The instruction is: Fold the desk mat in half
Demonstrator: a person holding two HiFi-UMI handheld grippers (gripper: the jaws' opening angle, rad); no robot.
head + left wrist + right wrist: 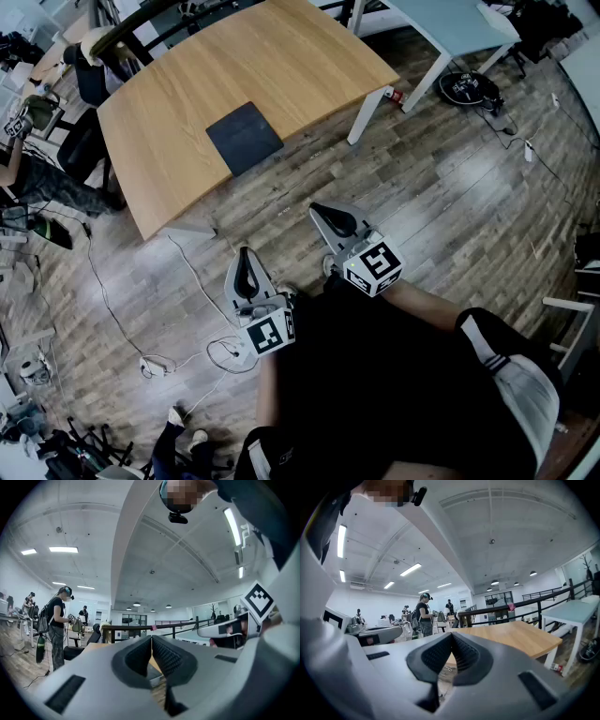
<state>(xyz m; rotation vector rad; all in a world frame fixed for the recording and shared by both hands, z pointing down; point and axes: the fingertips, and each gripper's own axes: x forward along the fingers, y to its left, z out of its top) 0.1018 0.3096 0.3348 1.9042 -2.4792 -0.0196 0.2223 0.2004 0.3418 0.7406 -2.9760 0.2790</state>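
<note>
The desk mat (pixel 244 137) lies flat by the near edge of the table (pixel 309 56), well ahead of both grippers, straight in front of the left gripper (pixel 246 261) and up-left of the right gripper (pixel 328 216), both pressed together on nothing

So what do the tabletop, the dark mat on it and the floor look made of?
Tabletop: light wood or wood-look laminate, matte, with faint grain. Mat: dark grey and matte, maybe felt or faux leather; too small to tell. Floor: grey-brown wood-look planks with a slight sheen.
</note>
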